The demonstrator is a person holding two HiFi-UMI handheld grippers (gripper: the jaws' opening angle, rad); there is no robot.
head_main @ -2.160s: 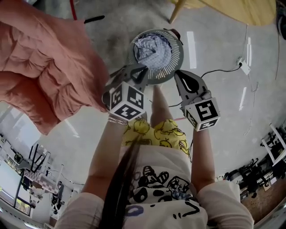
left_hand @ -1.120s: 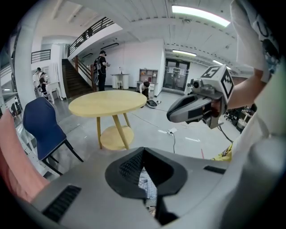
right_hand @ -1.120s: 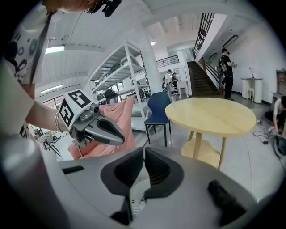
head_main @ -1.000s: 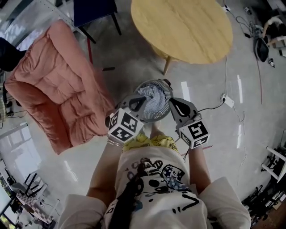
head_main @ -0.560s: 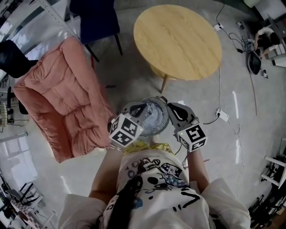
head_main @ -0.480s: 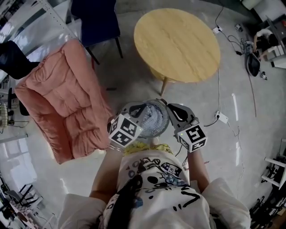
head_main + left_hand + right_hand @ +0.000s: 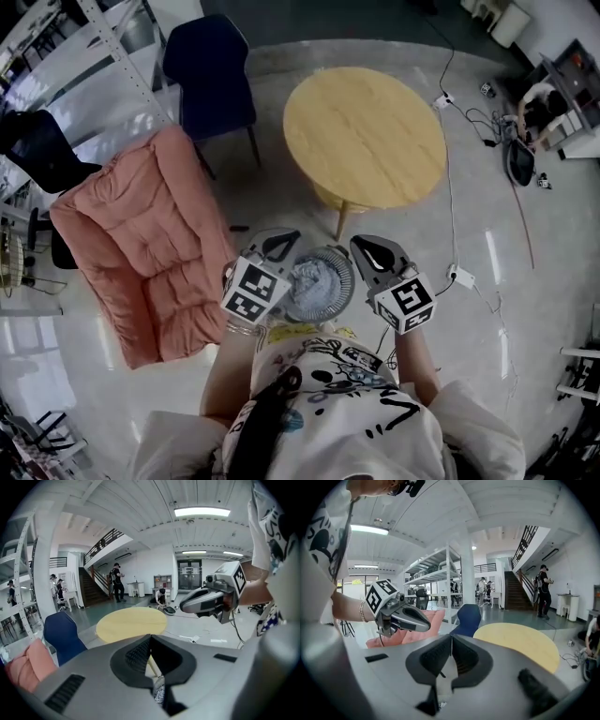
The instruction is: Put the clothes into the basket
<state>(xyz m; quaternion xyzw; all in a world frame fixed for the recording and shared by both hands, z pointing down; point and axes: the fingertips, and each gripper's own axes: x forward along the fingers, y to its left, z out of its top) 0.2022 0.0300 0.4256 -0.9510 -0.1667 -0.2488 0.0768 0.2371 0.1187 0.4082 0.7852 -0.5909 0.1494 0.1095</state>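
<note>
Clothes (image 7: 307,279) lie in the basket (image 7: 341,292) on the floor. The left tool (image 7: 284,238) and right tool (image 7: 362,244) are pressed together, empty. The task looks finished.

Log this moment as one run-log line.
left claw: shut, empty | right claw: shut, empty | clothes: in basket | basket: on floor, below claws

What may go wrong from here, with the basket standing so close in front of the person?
1. The basket is close below the person's body; a step forward might knock it over and spill the clothes.
2. A power strip and its cable lie on the floor to the right; a foot could catch there.
</note>
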